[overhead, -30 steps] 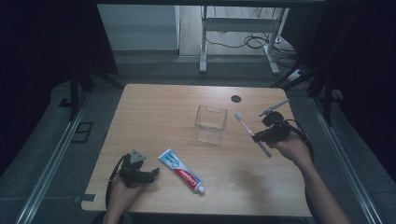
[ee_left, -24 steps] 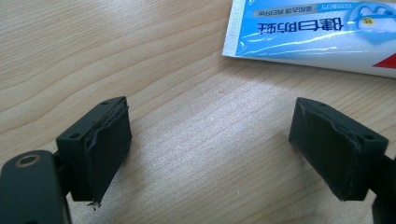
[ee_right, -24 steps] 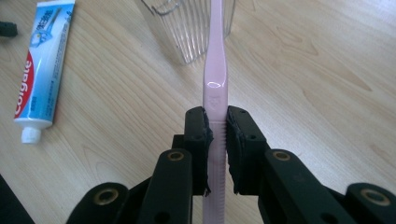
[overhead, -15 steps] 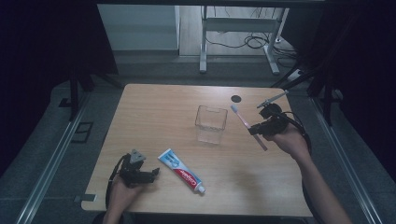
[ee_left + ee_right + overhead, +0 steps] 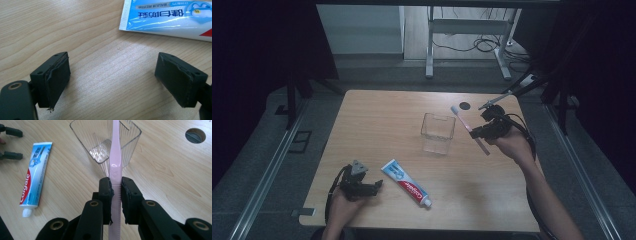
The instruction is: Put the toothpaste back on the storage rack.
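Pink toothbrush (image 5: 115, 167) is pinched tight in my right gripper (image 5: 116, 192) just above the clear cup (image 5: 105, 142), so I should tip it slowly and drop it inside.

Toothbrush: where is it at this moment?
The pink toothbrush is clamped in the right tool, off the table at the right in the high view, beside the clear cup; its head points toward the table's far edge.
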{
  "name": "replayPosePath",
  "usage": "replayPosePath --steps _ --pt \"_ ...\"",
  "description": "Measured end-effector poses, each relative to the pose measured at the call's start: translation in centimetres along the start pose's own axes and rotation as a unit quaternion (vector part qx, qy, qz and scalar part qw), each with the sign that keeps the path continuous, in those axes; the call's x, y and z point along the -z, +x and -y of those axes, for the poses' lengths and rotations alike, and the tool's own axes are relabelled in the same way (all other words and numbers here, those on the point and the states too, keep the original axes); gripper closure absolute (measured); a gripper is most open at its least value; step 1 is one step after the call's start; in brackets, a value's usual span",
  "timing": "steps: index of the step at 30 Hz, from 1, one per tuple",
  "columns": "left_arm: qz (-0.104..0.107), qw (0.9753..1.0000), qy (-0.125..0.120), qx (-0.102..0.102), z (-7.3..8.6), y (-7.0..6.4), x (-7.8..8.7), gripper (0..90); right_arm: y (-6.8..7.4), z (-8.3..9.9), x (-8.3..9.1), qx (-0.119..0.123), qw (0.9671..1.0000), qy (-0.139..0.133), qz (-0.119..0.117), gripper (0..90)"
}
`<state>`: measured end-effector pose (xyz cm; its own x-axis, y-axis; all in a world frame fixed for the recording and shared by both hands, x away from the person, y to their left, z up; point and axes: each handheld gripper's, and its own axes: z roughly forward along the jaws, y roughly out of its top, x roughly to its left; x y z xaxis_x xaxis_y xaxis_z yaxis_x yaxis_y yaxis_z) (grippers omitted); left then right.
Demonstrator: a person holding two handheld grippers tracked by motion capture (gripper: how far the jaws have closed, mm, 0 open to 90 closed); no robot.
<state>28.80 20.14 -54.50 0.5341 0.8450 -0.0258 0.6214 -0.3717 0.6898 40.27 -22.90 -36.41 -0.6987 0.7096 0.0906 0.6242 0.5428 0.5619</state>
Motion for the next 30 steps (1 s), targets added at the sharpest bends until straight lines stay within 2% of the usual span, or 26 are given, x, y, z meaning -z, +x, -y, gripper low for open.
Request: replayPosePath --steps 30 --pt "0.0 1.0 0.0 0.0 0.0 0.0 0.0 12.9 0.6 -4.1 -3.2 0.005 0.9991 -0.042 -0.006 78.2"
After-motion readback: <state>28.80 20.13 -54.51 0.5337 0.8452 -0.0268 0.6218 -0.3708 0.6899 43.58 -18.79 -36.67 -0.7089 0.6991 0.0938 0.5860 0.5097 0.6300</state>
